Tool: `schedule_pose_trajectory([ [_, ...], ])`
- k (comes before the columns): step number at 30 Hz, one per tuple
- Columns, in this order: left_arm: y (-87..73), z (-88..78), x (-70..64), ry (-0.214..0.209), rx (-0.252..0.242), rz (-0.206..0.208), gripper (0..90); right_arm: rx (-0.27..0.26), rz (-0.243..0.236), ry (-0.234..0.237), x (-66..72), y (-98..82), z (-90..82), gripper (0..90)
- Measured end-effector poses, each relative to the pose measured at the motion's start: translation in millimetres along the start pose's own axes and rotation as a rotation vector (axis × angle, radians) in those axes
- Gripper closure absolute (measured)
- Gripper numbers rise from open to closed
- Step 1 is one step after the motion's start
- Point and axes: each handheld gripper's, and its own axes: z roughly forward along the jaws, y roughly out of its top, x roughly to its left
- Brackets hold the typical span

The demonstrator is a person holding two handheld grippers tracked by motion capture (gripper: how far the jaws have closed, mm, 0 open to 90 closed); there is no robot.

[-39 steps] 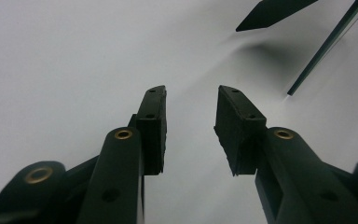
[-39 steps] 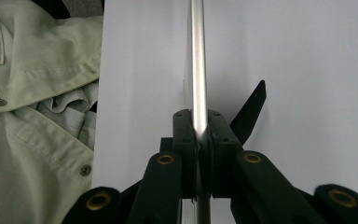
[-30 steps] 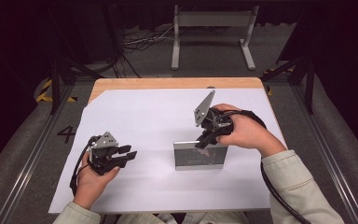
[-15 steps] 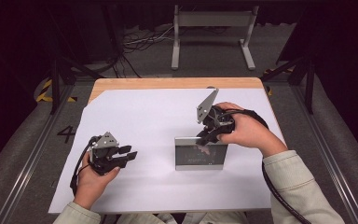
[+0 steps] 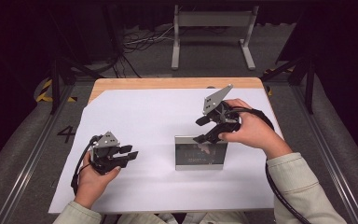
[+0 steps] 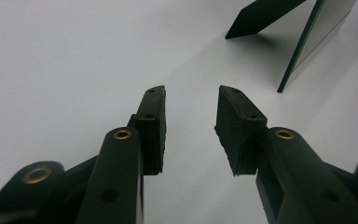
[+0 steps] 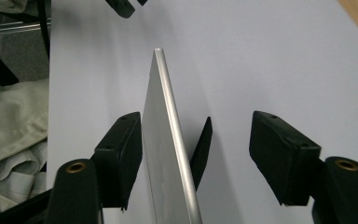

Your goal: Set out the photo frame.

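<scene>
Picture frame [image 5: 199, 153]: silver-edged, standing upright on its back prop near the middle of the white table sheet [image 5: 158, 112], glass toward the person. Right gripper [image 5: 204, 129]: over the frame's top edge, jaws just opened, frame edge between them, right pad clear. Left gripper [image 5: 127, 155]: well apart, jaws parted, holding nothing.

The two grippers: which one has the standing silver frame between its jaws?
The right gripper, over the frame's top edge. Its jaws have just been opening and straddle the silver frame without clamping it. The left gripper sits apart, jaws open over bare white table.
</scene>
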Motion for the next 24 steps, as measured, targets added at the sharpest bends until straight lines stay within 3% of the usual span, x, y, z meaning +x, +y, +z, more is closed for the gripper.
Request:
schedule_pose_trajectory([
  [7,-3.1,-3.8,4.0,0.004,-0.006,-0.003,60.9,-0.066,0.02,-0.072,5.0,-5.1,-20.0,30.4],
  [15,-7.9,-10.8,10.1,0.017,-0.033,-0.005,51.0,-0.127,0.063,-0.17,7.9,-22.4,-54.2,29.3],
  [24,-12.0,-17.5,15.8,0.018,-0.048,-0.032,45.9,-0.148,0.131,-0.242,4.5,-49.1,-86.0,27.0],
])
